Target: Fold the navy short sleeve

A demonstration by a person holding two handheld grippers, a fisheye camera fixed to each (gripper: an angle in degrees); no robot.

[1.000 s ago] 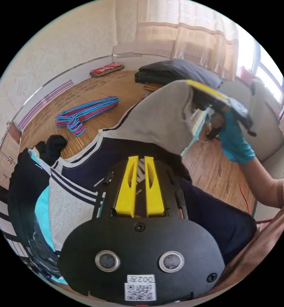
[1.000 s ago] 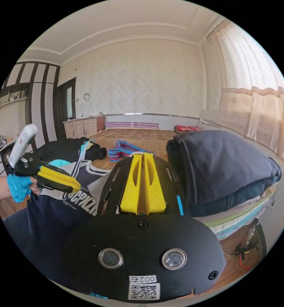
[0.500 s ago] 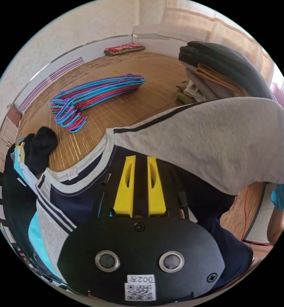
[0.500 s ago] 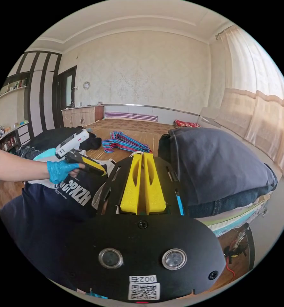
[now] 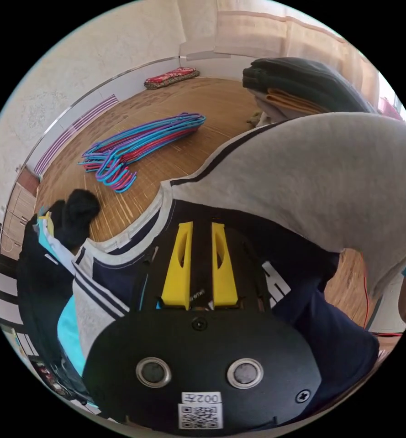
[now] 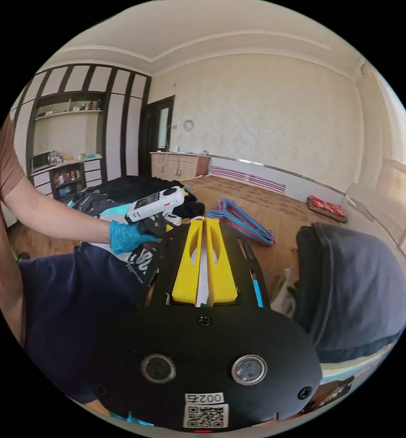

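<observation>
Mid first fold: right tool [image 6: 204, 262] pinches the navy shirt's [image 5: 303, 319] grey sleeve [image 5: 312, 182], left tool [image 5: 199, 262] nearly pressed together w/ cloth between; next, lay sleeve across body.

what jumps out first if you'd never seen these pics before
In the left gripper view, the shirt's grey sleeve hangs lifted over the navy short sleeve shirt, above the left gripper. Behind it, bright hangers lie on the bamboo mat. In the right gripper view, a blue-gloved hand stands out.
</observation>
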